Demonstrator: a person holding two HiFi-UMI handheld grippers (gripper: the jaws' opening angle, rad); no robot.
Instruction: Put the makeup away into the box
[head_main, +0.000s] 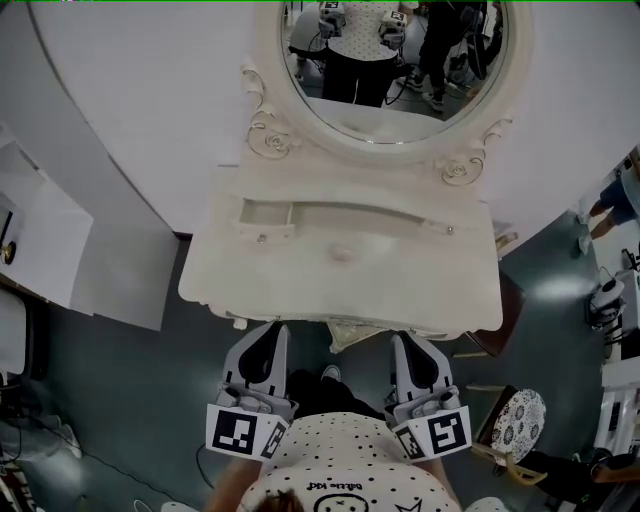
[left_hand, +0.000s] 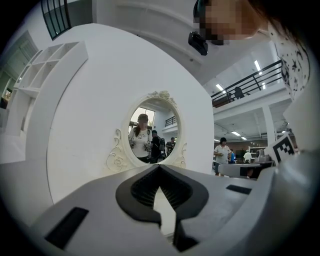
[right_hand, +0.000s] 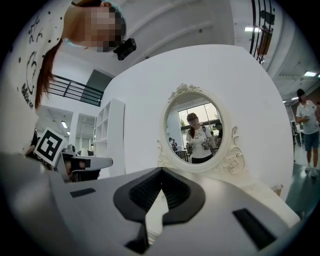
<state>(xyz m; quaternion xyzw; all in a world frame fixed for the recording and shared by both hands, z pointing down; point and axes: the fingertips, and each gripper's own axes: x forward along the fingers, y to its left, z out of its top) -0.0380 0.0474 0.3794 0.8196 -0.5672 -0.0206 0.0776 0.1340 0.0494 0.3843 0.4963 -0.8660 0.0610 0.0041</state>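
No makeup and no box show in any view. A white dressing table (head_main: 340, 285) with an oval mirror (head_main: 395, 75) stands in front of me. My left gripper (head_main: 272, 332) and right gripper (head_main: 402, 342) are held level side by side just short of the table's front edge, both shut with nothing between the jaws. In the left gripper view the gripper (left_hand: 159, 168) points at the mirror (left_hand: 152, 132). The right gripper (right_hand: 161, 171) also faces the mirror (right_hand: 196, 131). A small drawer (head_main: 268, 214) on the tabletop's left stands slightly pulled out.
A chair with a patterned round seat (head_main: 517, 424) stands on the floor at the right. White shelving (head_main: 40, 240) is at the left, beside the curved white wall (head_main: 130, 90). People stand further off to the right (right_hand: 307, 125).
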